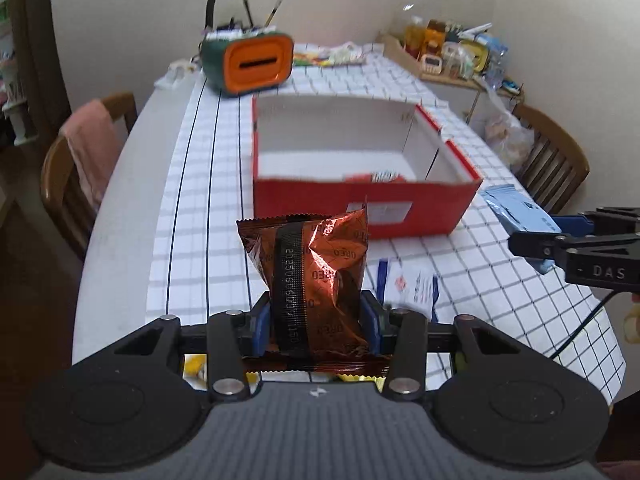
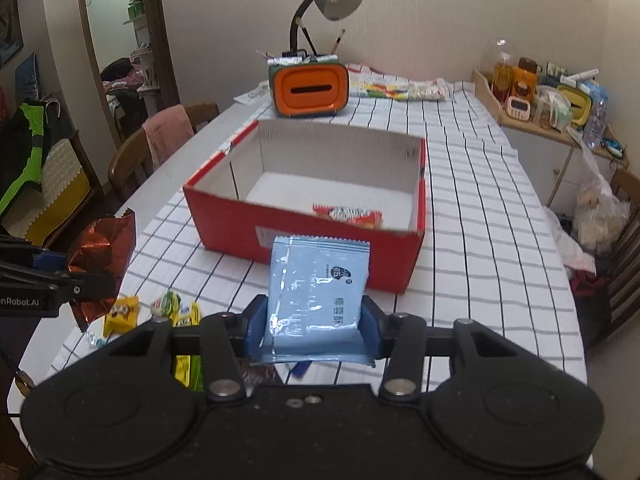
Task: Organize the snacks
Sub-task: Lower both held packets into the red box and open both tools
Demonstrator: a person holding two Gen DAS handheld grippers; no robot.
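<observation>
Left tool (image 1: 316, 322) pinches a light, crinkly foil packet (image 1: 310, 276) low down; right tool (image 2: 314, 326) likewise clamps a soft blue sachet (image 2: 318, 292).

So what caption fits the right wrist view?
Right claw grips a blue packet before a red box.
</observation>
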